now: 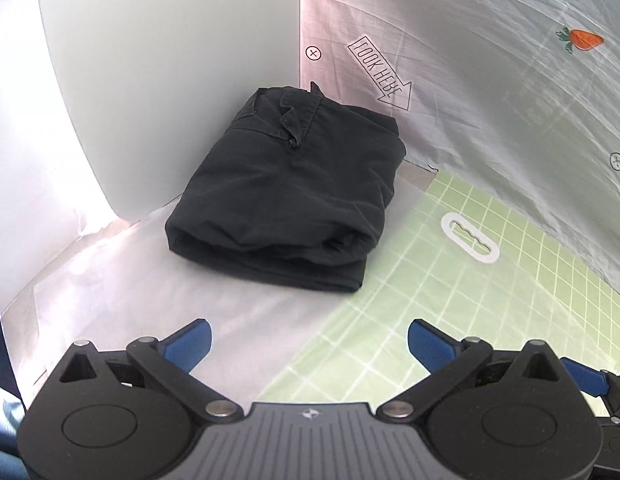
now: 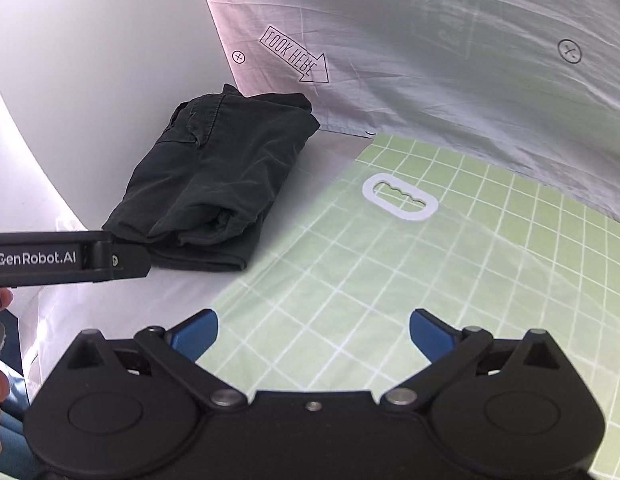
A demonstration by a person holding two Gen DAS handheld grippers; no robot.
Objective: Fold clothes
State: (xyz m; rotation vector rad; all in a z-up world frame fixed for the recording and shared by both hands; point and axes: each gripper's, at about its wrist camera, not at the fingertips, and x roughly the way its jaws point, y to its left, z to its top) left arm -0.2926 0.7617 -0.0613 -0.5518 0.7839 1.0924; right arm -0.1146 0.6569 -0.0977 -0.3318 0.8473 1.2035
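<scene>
A black garment lies folded into a compact bundle on the white surface, close to the back corner. It also shows in the right wrist view. My left gripper is open and empty, a short way in front of the bundle. My right gripper is open and empty over the green grid mat, to the right of the bundle. The left gripper's body shows at the left edge of the right wrist view, near the bundle's front corner.
A green grid mat with a white oval handle cutout covers the right side. A white sheet printed with an arrow and a carrot hangs behind. A white wall stands at the left.
</scene>
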